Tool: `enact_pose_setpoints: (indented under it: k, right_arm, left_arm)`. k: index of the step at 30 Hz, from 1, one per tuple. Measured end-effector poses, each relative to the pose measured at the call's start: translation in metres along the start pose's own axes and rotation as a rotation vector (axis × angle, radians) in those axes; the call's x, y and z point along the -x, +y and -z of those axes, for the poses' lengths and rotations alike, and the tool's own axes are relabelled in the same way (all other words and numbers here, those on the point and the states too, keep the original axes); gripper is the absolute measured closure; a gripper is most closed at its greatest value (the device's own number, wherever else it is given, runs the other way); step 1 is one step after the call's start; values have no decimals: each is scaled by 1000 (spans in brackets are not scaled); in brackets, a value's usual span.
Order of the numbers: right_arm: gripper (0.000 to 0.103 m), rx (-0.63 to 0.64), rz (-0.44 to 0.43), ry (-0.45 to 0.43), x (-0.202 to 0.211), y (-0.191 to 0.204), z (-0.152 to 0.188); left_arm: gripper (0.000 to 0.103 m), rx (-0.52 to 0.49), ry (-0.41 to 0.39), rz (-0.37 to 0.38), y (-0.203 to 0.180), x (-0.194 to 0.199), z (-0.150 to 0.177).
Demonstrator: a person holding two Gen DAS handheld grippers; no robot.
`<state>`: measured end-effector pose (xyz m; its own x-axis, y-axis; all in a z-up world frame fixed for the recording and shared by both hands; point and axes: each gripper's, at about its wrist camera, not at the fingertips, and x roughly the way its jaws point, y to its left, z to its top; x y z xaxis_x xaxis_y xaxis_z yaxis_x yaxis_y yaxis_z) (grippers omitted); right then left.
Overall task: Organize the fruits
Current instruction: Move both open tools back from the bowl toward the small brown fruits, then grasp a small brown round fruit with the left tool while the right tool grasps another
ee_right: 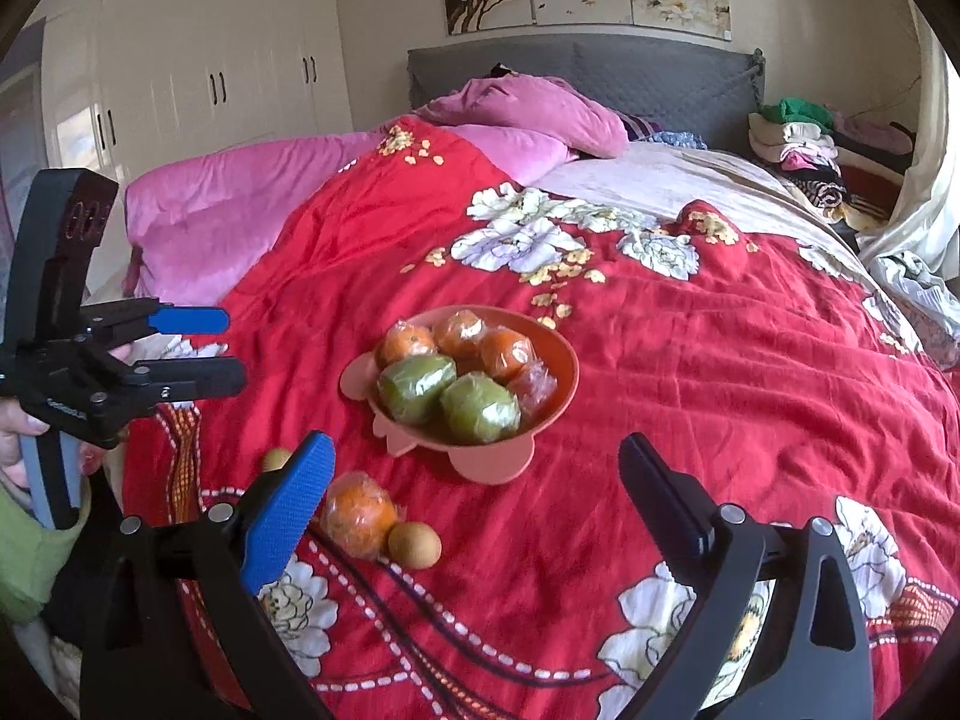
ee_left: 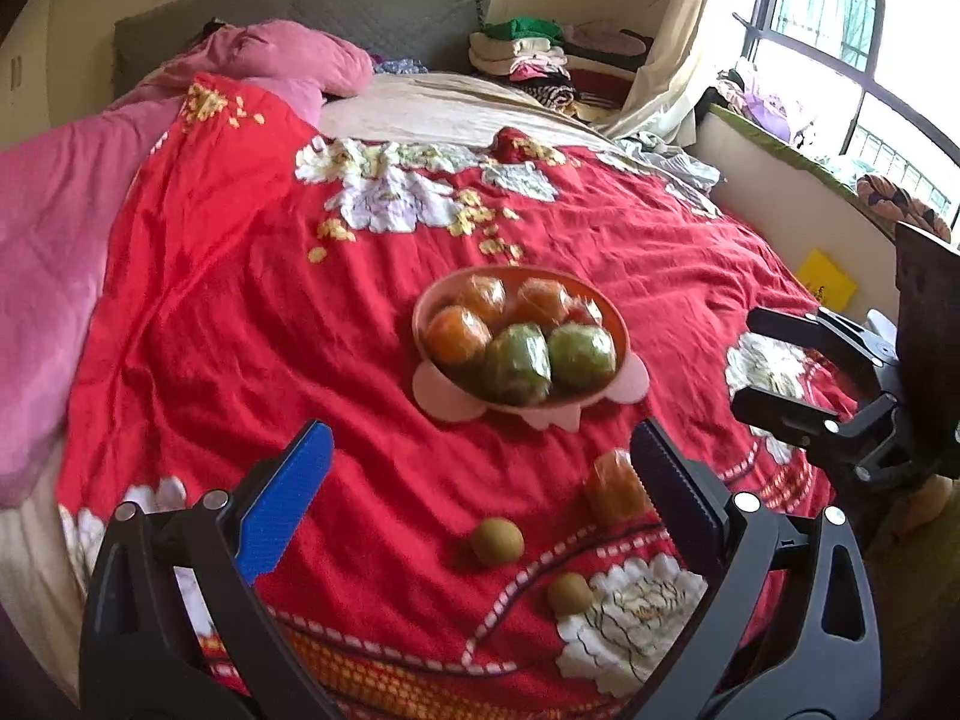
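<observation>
Pink bowl (ee_left: 618, 324) sits mid-bed on the red quilt (ee_left: 240, 300), full of wrapped fruit. Right view shows a hand (ee_right: 15, 438) on the left gripper (ee_right: 231, 354) — left view doesn't. Both it and the right gripper (ee_right: 480, 468) are spread wide, empty. Wrapped orange (ee_right: 359, 513) and two small brown fruits (ee_right: 414, 545) lie loose, near the bowl — orange stands upright in the left view.

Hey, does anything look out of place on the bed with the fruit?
Yes. Three fruits lie loose on the red quilt, outside the bowl: a wrapped orange and two small brown fruits. Nothing looks spilled or damaged.
</observation>
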<state>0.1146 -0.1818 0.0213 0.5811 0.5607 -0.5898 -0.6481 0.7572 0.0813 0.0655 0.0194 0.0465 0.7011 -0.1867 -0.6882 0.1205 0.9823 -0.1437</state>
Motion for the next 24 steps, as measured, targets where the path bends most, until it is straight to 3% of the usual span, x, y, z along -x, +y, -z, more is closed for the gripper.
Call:
enact_pose_setpoints:
  k: [24]
  right_arm:
    - [8, 53, 6, 93, -4, 8, 31]
  left_arm:
    - [10, -71, 115, 10, -32, -5, 44]
